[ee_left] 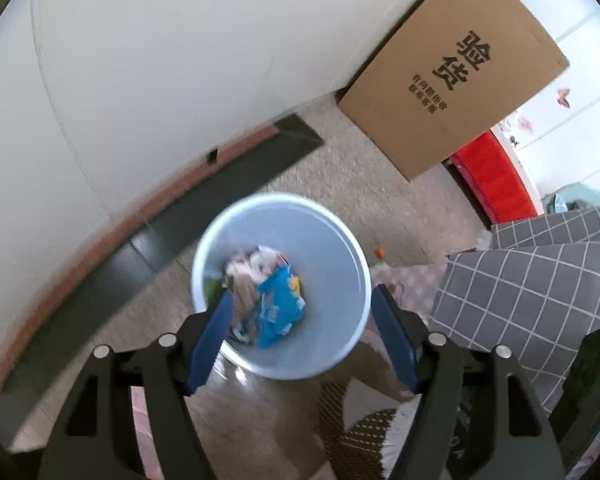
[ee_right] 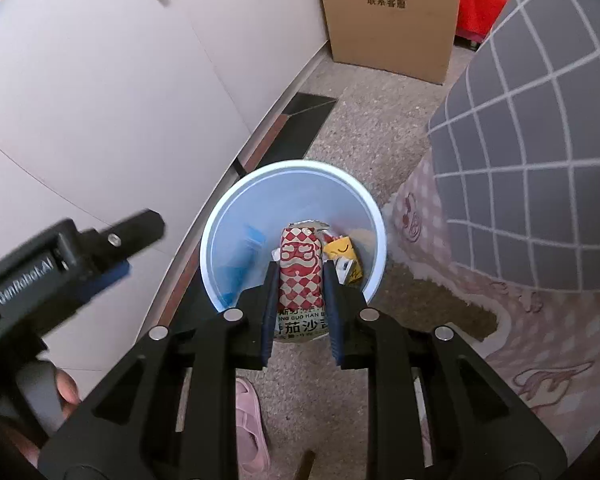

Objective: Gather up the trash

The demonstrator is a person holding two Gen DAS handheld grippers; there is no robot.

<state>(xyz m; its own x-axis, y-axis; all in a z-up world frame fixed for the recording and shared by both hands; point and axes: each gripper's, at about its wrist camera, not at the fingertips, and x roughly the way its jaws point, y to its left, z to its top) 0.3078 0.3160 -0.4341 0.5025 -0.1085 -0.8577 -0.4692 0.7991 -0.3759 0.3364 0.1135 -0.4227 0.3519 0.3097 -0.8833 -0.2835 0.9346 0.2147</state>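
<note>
Clamped in the right hand-held gripper (ee_right: pixel 299 276), a red-checked wrapper (ee_right: pixel 302 276) hangs over the pale blue bin (ee_right: pixel 220 216) on the floor; release only when centred. Left hand-held gripper (ee_left: pixel 302 300) stands apart, empty. Its view alone shows the blue packet (ee_left: pixel 278 308) inside.
</note>
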